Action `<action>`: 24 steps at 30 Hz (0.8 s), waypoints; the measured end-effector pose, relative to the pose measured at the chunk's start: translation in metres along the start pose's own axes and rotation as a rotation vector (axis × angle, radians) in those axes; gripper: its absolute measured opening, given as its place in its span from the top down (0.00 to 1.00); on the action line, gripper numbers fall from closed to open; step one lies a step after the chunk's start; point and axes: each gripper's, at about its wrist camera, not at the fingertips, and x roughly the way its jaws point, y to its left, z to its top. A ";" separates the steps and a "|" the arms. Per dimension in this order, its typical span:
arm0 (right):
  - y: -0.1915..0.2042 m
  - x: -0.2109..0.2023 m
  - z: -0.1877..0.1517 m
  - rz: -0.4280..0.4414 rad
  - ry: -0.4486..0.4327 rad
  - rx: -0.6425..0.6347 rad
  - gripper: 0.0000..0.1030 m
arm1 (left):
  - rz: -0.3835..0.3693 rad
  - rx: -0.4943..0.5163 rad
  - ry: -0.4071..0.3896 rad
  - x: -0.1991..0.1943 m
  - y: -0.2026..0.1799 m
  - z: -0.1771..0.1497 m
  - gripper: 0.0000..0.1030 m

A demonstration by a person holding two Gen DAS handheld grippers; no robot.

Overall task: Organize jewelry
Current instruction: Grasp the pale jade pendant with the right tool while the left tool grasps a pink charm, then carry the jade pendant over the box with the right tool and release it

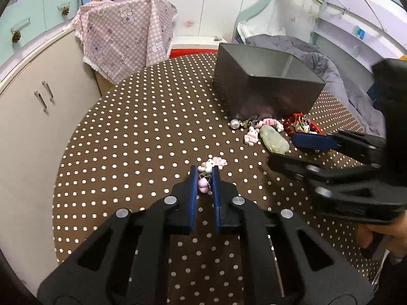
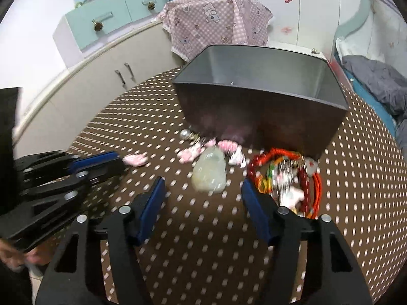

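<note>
Pinching a pink charm keychain [image 1: 205,175], my left gripper [image 1: 205,178] is clenched. My right gripper [image 2: 203,190] gapes released near the jade pendant [image 2: 209,172]; I read no lettering on the grey box [image 2: 262,111].

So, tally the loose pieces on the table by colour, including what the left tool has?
Pink: 3, namely the charm in the left tool, bunny and beaded piece.
Pale green: 1, jade pendant.
Red: 1, cord bundle.
White: 1, pearl.
Total: 6.

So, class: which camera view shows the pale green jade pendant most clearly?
The left wrist view: the jade pendant is sharp, lying beside the pink bunny charm. The right wrist view shows it larger but motion-blurred, ahead of the open right claw.
</note>
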 end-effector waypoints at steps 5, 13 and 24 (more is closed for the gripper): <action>0.007 0.007 0.002 -0.077 0.001 -0.068 0.73 | -0.007 -0.001 -0.023 -0.009 -0.003 0.002 0.89; -0.004 -0.027 -0.011 0.022 -0.041 -0.015 0.74 | -0.031 0.004 -0.060 -0.025 -0.009 0.009 0.89; -0.021 -0.099 0.015 0.069 -0.190 0.010 0.74 | -0.075 0.048 -0.172 -0.070 -0.021 0.041 0.89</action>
